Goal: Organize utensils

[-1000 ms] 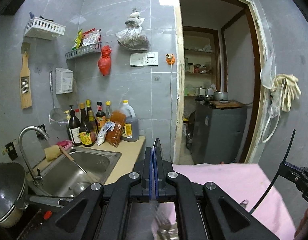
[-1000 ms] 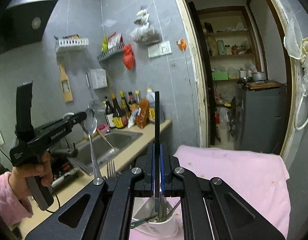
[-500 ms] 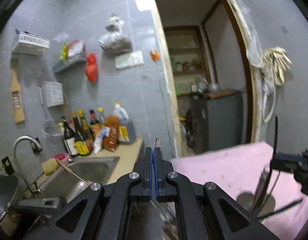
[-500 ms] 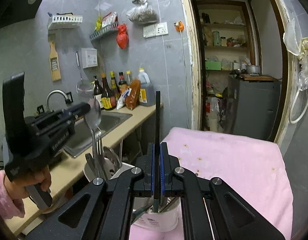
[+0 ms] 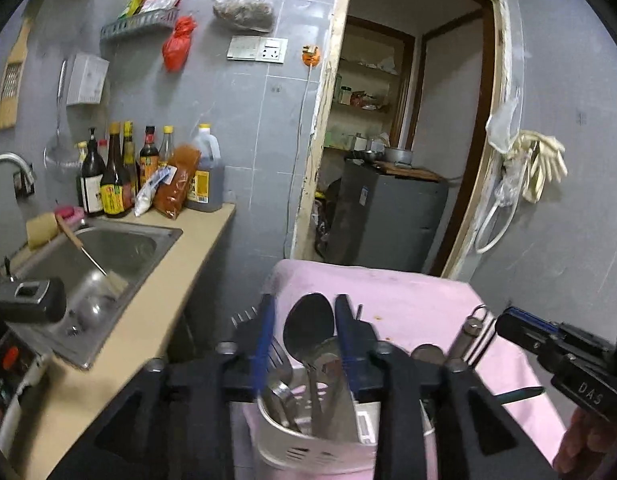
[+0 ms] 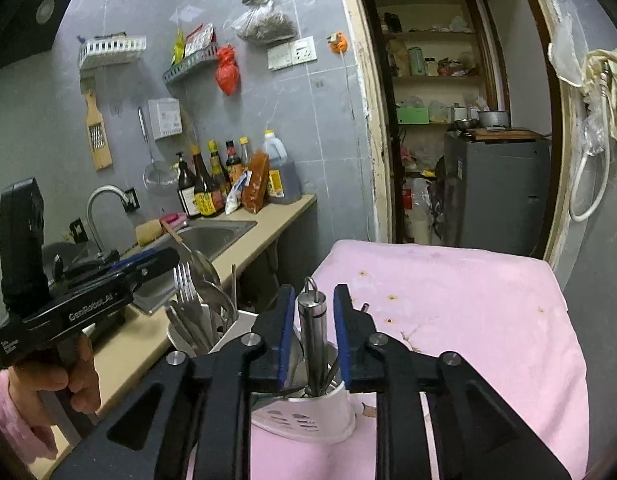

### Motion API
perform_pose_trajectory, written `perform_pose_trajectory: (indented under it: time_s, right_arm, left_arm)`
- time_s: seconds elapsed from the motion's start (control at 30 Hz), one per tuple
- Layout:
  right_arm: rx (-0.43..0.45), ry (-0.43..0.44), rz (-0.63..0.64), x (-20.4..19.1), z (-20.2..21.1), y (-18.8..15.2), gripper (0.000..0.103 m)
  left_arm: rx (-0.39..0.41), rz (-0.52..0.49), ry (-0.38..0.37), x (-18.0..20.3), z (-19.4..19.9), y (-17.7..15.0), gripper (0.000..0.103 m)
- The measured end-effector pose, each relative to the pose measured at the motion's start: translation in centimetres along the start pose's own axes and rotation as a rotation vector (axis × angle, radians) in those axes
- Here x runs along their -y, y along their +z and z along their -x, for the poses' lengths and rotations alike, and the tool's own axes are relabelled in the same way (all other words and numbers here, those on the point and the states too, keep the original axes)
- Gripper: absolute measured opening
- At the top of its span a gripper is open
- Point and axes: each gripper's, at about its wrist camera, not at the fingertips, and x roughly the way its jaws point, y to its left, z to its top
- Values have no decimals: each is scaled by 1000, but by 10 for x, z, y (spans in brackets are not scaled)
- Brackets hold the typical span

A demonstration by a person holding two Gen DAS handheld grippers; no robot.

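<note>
The pink cloth [image 6: 448,292] covers the surface beside the counter [image 6: 244,256], and on it stands the white utensil holder [image 6: 308,420], crowded with a spoon [image 5: 308,324], forks [image 6: 184,284] and a steel-handled tool [image 6: 312,320]. Both the left gripper [image 5: 304,332] and the right gripper [image 6: 312,328] hover over it with jaws released, each straddling an upright handle without gripping. The holder looks light on soft cloth, so I judge that withdrawing carelessly could snag a handle and tip it over.
</note>
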Motion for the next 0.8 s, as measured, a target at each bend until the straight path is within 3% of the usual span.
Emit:
perform_pose_trajectory:
  time_s: [0.07,0.13,0.2,0.4,0.57,0.8]
  right_arm:
    - [20,-10,-11,3,11,1,28]
    - [36,-21,-23,7,20,3,46]
    - [51,-36,-28,11,34,4,64]
    - [80,-97,-6,26,79,0,89]
    - [84,-129,9,37,116,-5,98]
    - [74,-177,25,41,168,-32,102]
  left_arm:
    - [-1,11,-3,1,6,0,37]
    - [0,7,-3,5,12,2,43]
    - [5,10,-10,11,22,3,56]
    - [14,13,-26,33,53,-7,80]
    - [9,8,-25,50,81,-24,98]
    - [28,9,-12,75,123,-55,103]
